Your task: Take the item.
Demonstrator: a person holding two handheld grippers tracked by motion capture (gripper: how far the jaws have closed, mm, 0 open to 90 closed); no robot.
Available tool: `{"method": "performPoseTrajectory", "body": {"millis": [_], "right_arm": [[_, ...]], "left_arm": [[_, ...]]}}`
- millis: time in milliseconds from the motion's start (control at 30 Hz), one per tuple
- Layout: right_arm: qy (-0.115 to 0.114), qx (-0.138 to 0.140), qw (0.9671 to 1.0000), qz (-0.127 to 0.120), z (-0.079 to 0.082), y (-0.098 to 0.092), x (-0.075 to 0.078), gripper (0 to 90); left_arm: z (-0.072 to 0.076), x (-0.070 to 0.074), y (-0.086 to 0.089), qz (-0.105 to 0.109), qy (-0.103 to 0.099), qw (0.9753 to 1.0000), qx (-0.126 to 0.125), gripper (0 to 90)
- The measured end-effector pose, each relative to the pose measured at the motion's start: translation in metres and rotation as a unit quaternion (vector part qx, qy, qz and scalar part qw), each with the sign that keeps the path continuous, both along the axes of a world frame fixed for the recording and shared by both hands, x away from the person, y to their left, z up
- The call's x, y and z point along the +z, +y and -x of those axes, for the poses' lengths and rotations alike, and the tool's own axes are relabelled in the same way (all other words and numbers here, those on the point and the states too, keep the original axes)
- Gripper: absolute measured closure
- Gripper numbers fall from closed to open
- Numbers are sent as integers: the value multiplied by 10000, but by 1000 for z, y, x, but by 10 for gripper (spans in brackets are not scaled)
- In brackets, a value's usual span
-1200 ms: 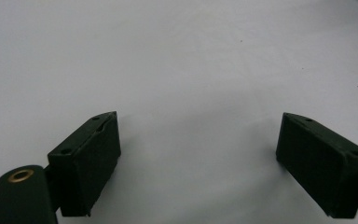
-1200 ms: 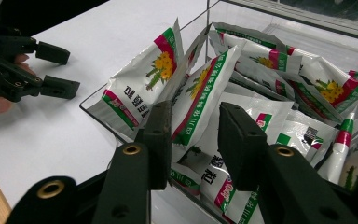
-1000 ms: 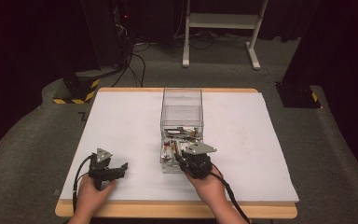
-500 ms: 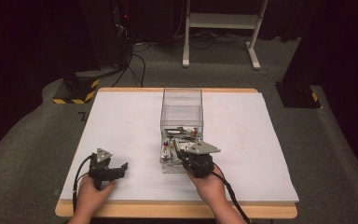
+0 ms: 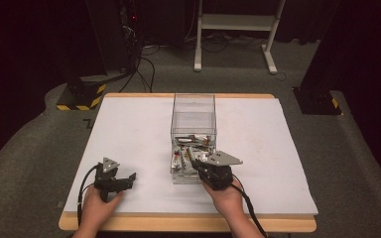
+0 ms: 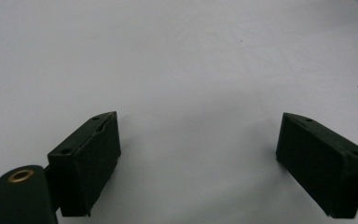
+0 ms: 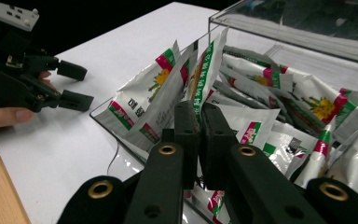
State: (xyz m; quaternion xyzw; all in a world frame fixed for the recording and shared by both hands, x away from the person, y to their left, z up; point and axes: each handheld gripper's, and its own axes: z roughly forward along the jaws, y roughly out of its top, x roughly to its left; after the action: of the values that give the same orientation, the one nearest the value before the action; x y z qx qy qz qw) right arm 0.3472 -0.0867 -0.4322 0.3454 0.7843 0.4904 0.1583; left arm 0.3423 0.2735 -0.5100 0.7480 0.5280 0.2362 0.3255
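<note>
- gripping a sachet (image 7: 200, 79) at centre frame, the right gripper (image 7: 198, 135) has its jaws clamped on it inside the clear box (image 5: 193, 106).
- left gripper (image 6: 198, 154), lower left in the high view, rests on the white table (image 5: 129, 129), jaws wide apart.

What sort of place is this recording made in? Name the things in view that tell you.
Probably a lab or recording studio, not a home. A white-topped table stands alone on grey carpet among dark curtains, with cables trailing to equipment behind. A person works two hand-held grippers beside a clear box of sachets.
</note>
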Motion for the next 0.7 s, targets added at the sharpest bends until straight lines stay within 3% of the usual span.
{"method": "performPoseTrajectory", "body": {"millis": [700], "right_arm": [[-226,-203,9994,-172,2,-10,7,877]], "left_arm": [[0,0,0,1,-2,10000,1,138]]}}
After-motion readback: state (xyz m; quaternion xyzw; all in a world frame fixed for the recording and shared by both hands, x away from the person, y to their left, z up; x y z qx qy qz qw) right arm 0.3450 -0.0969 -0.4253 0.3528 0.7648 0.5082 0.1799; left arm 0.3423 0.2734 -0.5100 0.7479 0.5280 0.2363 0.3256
